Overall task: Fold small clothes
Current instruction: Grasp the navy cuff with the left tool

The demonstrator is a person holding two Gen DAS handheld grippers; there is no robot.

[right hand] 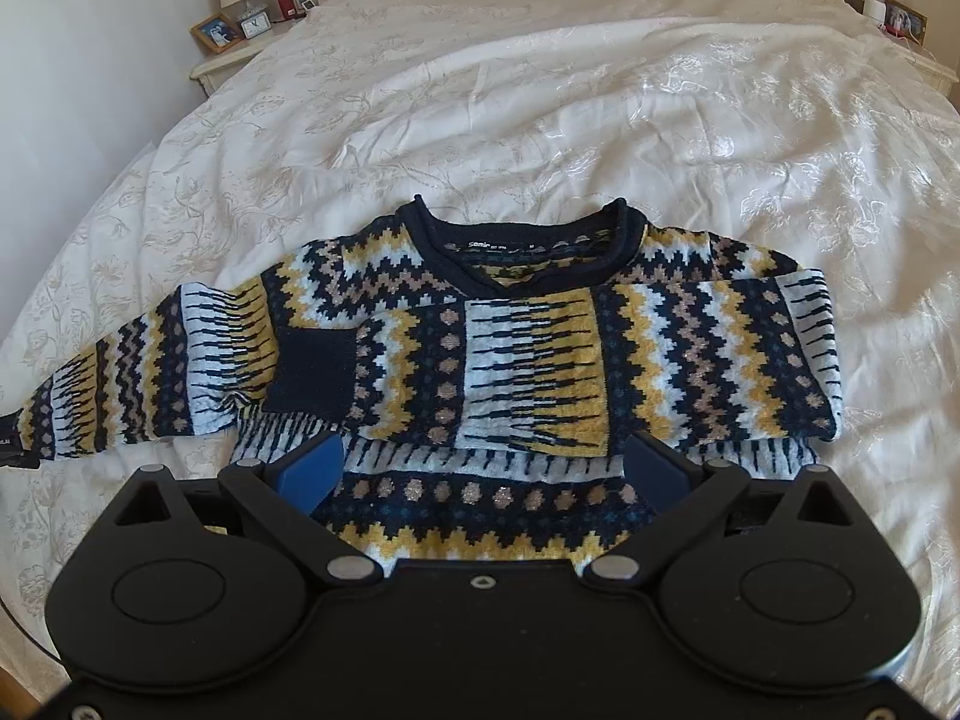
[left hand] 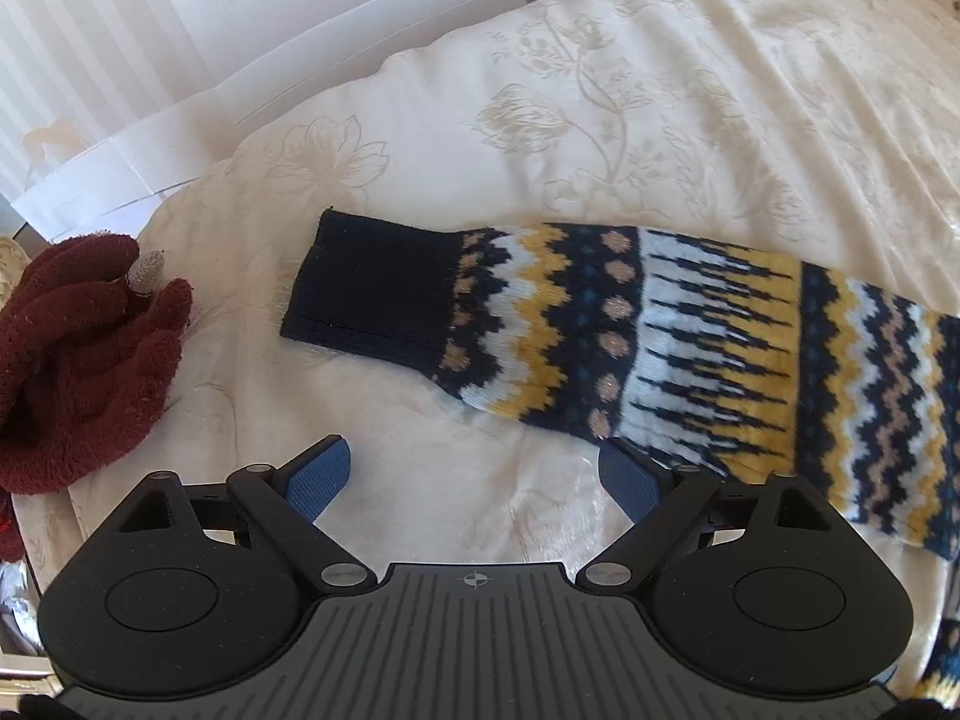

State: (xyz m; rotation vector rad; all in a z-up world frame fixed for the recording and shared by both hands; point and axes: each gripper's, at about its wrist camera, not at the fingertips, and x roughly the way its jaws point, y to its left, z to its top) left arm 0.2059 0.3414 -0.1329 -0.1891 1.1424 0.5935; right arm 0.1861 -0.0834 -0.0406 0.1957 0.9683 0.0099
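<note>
The left gripper [left hand: 474, 474] is open, holding nothing. The sleeve [left hand: 600, 330] lies just ahead, long way sideways, still spread flat on the bed [left hand: 660, 90]. The right gripper [right hand: 483, 468], open too, hovers over the sweater [right hand: 528, 348].

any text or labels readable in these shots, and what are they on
"Semir": white brand word on the black neck label inside the sweater collar.
"M": size letter on the same label, further right.
Small print right after the brand word: too small to read.
White lettering on a black tag at the outstretched sleeve end: cut off, unreadable.
Clock on the nightstand: numerals too small.
</note>
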